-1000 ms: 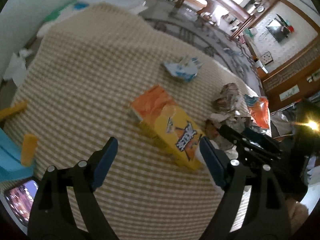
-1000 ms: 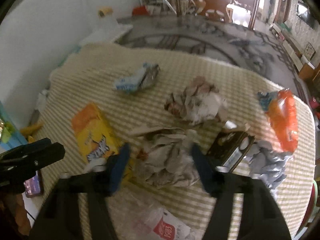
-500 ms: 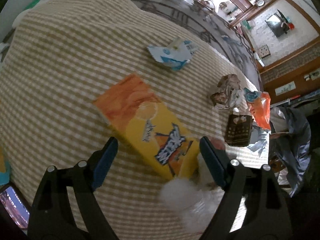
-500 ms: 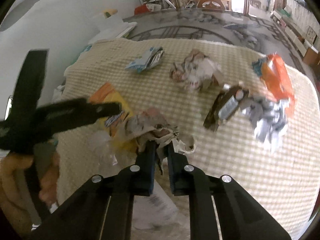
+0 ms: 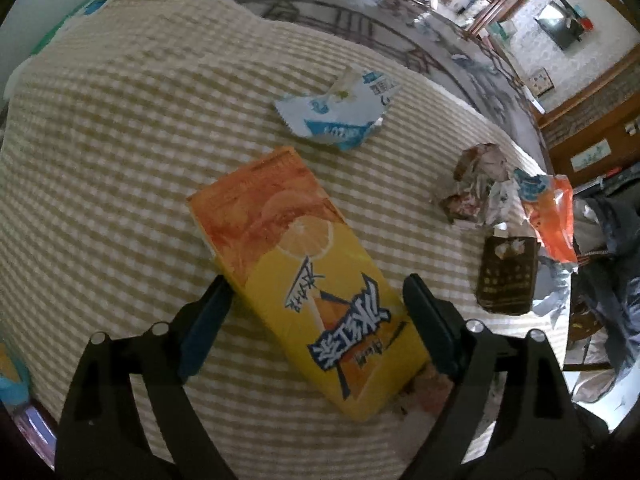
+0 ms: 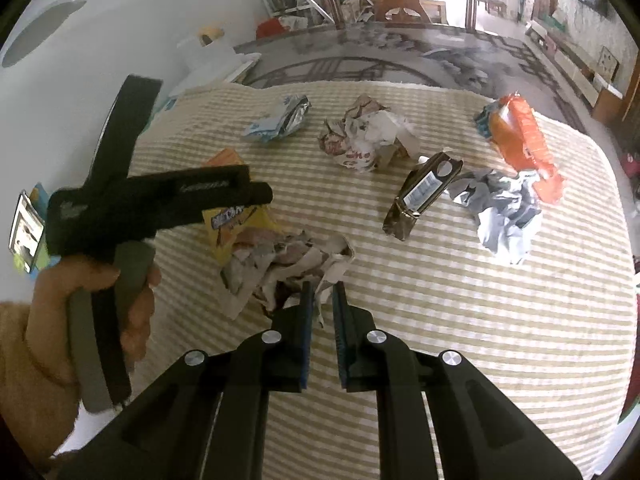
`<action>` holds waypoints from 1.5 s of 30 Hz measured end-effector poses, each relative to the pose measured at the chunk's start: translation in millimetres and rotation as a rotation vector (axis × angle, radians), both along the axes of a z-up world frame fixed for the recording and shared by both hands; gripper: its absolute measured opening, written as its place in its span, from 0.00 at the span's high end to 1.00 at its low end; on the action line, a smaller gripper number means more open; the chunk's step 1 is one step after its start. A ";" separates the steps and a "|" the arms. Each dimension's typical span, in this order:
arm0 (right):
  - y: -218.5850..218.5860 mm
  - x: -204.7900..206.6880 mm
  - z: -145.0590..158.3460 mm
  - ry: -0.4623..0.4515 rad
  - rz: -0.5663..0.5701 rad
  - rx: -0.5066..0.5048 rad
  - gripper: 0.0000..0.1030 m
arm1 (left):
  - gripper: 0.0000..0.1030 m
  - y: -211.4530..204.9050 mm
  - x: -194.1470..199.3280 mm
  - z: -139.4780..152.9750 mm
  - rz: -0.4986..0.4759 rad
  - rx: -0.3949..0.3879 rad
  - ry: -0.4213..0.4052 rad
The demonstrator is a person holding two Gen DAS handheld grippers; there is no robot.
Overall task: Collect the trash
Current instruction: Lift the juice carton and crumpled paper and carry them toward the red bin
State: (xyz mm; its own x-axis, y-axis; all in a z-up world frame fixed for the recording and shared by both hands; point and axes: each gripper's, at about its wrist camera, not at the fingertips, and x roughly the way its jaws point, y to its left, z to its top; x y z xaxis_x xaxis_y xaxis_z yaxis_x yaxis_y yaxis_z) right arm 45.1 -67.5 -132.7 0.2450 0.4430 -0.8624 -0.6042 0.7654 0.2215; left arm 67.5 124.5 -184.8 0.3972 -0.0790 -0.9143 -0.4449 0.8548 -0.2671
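Beside the juice carton (image 5: 304, 276) straddled by spread left fingers (image 5: 208, 320), right fingers (image 6: 306, 312) pinch crumpled paper (image 6: 280, 268).

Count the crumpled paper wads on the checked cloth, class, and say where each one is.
2. One crumpled paper wad is pinched in the right gripper, beside the yellow juice carton. The other wad lies farther back, mid-cloth. More may be hidden.

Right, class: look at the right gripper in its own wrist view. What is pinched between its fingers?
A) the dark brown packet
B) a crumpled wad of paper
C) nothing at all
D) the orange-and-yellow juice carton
B: the right gripper has its fingers nearly closed on the crumpled wad of paper, while the juice carton lies flat between the open fingers of the left gripper.
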 end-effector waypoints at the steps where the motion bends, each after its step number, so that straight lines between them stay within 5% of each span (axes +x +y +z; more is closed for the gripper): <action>1: -1.5 -0.2 0.6 -0.007 -0.004 -0.003 0.87 | 0.21 -1.4 2.0 1.1 -0.018 0.010 -0.005; 3: -4.2 1.4 2.3 -0.018 -0.019 -0.003 0.83 | 0.24 -7.4 3.3 5.8 -0.077 0.040 -0.020; 5: -6.6 3.7 4.7 -0.023 -0.032 0.011 0.55 | 0.25 -12.5 3.4 9.4 -0.135 0.065 -0.033; 7: -8.0 6.1 9.7 -0.034 -0.054 0.038 0.39 | 0.26 -16.4 3.5 12.9 -0.185 0.091 -0.038; 12: 3.8 18.5 10.2 0.035 -0.064 0.093 0.20 | 0.27 -12.6 -1.5 16.2 -0.248 0.118 -0.027; 18: 28.3 20.2 -19.2 0.124 -0.053 0.011 0.22 | 0.26 2.4 -10.6 11.7 -0.175 0.085 0.010; 20: 30.2 16.7 -26.4 0.132 -0.040 -0.024 0.44 | 0.25 4.8 -17.1 11.6 -0.149 0.074 0.015; 25: 18.0 17.7 -23.8 0.116 -0.056 0.004 0.59 | 0.24 1.7 -27.0 2.7 -0.110 0.041 0.032; 37: -36.7 8.3 21.3 -0.073 -0.135 0.096 0.60 | 0.34 -22.2 -31.6 27.4 -0.125 0.050 -0.068; 45: -76.1 9.3 26.4 -0.082 -0.234 0.108 0.60 | 0.35 -46.8 -32.9 69.9 -0.168 0.060 -0.167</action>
